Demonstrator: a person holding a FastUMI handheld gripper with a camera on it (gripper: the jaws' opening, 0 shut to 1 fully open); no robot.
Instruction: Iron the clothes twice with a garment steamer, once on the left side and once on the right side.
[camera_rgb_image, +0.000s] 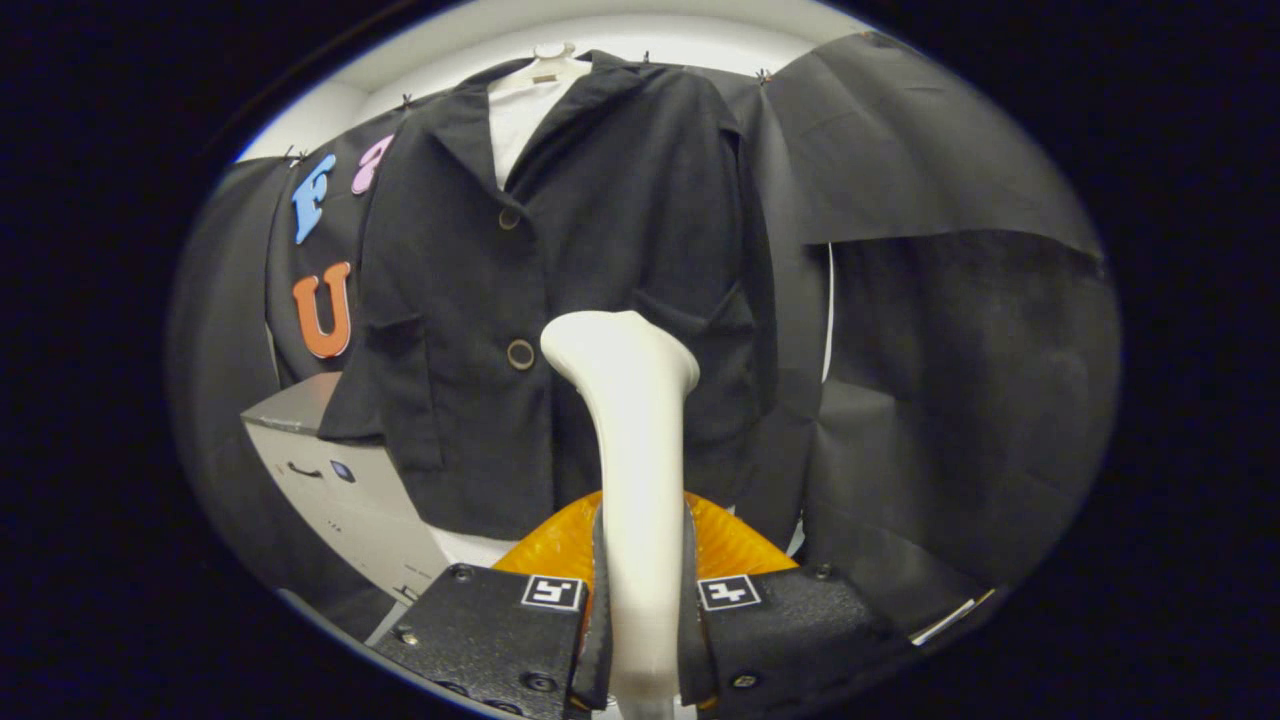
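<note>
Clamped between the tool's (640, 640) fingers, the steamer (628, 420) faces the hanging jacket (590, 270), apparently starting a pass; next, press in and stroke.

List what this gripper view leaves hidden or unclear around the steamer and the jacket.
- Steamer: its faceplate points away toward the jacket, so whether it touches the cloth or steams cannot be told.
- Steamer handle's lower end: cut off below the gripper, whose fingers press on the handle from both sides.
- Orange part behind the handle: mostly covered by the gripper.
- Jacket's lower middle: hidden behind the steamer.
- Grey cabinet: partly behind the jacket's sleeve.
</note>
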